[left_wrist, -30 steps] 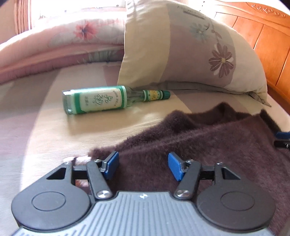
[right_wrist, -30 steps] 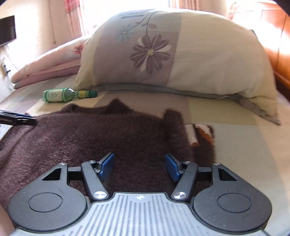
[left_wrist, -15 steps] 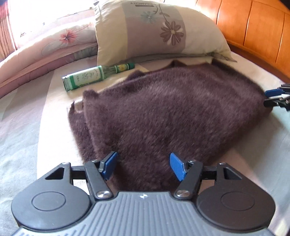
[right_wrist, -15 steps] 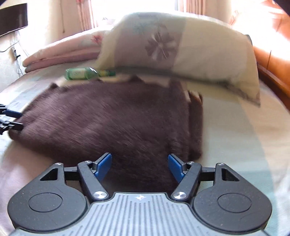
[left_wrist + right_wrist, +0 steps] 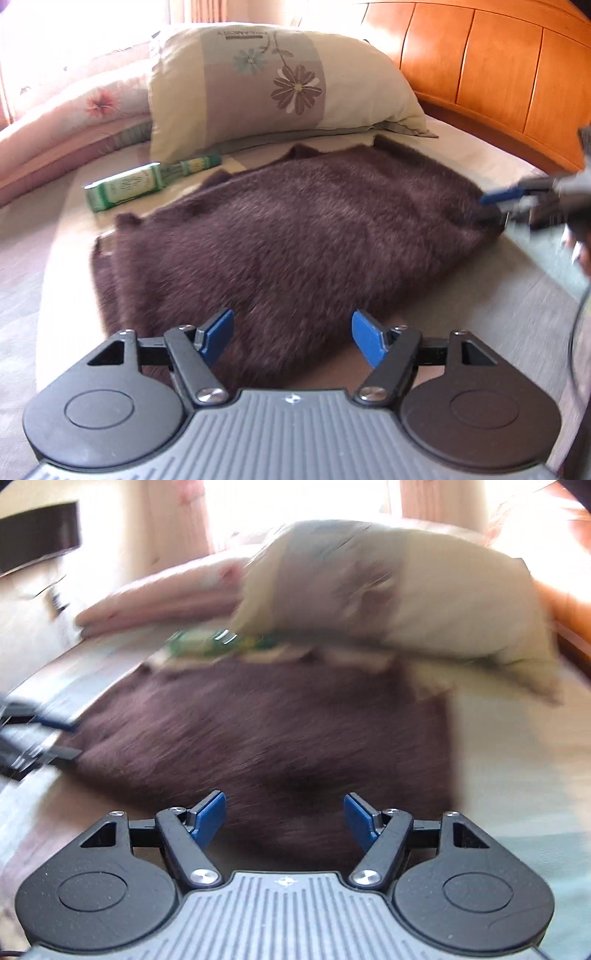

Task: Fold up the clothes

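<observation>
Opening left tongs point(image 5: 291, 338), nothing gripped, right tongs point(image 5: 283, 818) wide apart, over brown sweater point(image 5: 295, 229)

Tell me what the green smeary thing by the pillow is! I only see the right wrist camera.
Observer: A green-labelled bottle, lying on its side in front of the pillow.
Operator: What's drawn on the pillow?
Observer: A big purple flower and a smaller blue one.
Operator: Where's my hand-held gripper, seen from outside?
Observer: The right hand-held gripper is at one side edge of the brown sweater, jaws apart.
</observation>
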Available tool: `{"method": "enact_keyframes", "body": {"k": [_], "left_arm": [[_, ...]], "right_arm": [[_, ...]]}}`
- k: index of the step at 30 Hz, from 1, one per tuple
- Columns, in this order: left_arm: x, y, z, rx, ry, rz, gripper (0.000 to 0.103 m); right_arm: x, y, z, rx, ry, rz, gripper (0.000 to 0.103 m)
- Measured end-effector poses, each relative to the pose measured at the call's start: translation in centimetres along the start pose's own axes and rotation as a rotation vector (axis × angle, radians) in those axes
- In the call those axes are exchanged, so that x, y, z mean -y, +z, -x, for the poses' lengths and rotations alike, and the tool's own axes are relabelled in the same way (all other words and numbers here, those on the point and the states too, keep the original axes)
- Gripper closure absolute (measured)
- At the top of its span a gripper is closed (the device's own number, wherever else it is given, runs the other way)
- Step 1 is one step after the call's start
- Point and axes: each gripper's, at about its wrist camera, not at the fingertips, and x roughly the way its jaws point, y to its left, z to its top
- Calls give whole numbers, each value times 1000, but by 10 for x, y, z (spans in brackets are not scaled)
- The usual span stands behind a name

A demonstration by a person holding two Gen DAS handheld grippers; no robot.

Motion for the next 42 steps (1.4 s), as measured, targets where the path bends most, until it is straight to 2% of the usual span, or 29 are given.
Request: {"method": "enact_keyframes", "body": {"k": [1, 4, 5, 8, 9, 10, 13, 16, 20, 22, 25, 26, 27, 28, 31, 34, 37, 39, 42], "left_arm": [[2, -5, 4, 5, 9, 9, 28], [13, -19, 10, 23, 10, 50, 27], [18, -24, 11, 17, 0, 59, 27], [31, -36, 8, -6, -34, 81, 27], [33, -38, 6, -17, -45, 91, 27], [33, -40, 4, -28, -50, 101, 27], [35, -39, 0, -50, -34, 104, 27], [29, -35, 3, -28, -29, 104, 27], [15, -27, 3, -1, 1, 118, 27], [10, -23, 1, 2, 26, 108, 27], [14, -16, 0, -4, 42, 27, 27], [20, -15, -1, -10, 62, -27, 27], [26, -14, -2, -18, 84, -87, 27], [34, -14, -4, -27, 109, -163, 27], [60, -25, -12, -26, 173, -434, 26], [81, -41, -28, -12, 297, -704, 26], [91, -55, -43, -6, 414, -893, 26], [89, -57, -50, -25, 427, -926, 26], [90, -47, -61, -28, 438, -894, 26]], "right_arm": [[13, 2, 2, 9, -34, -30, 30], [48, 3, -4, -14, -63, -135, 51], [56, 1, -9, -30, -56, -167, 60], [69, -5, -20, -60, -15, -239, 71], [68, -7, -22, -63, 8, -256, 81], [67, -8, -22, -64, 15, -255, 85], [63, -10, -16, -64, 2, -213, 89], [61, -12, -10, -76, -10, -174, 89], [57, -6, -12, -92, -23, -147, 89], [47, -1, -8, -84, -70, -96, 87], [23, 6, 6, -34, -109, 42, 77], [13, 8, 10, -22, -108, 104, 57], [2, 9, 13, -17, -98, 171, 34], [-11, 8, 15, -14, -81, 244, 27], [-52, -4, 9, -48, -51, 517, 25], [-79, -27, -11, -83, -135, 760, 25], [-95, -47, -31, -105, -225, 949, 26], [-97, -56, -39, -109, -269, 1020, 26], [-99, -53, -47, -93, -281, 1011, 26]]}}
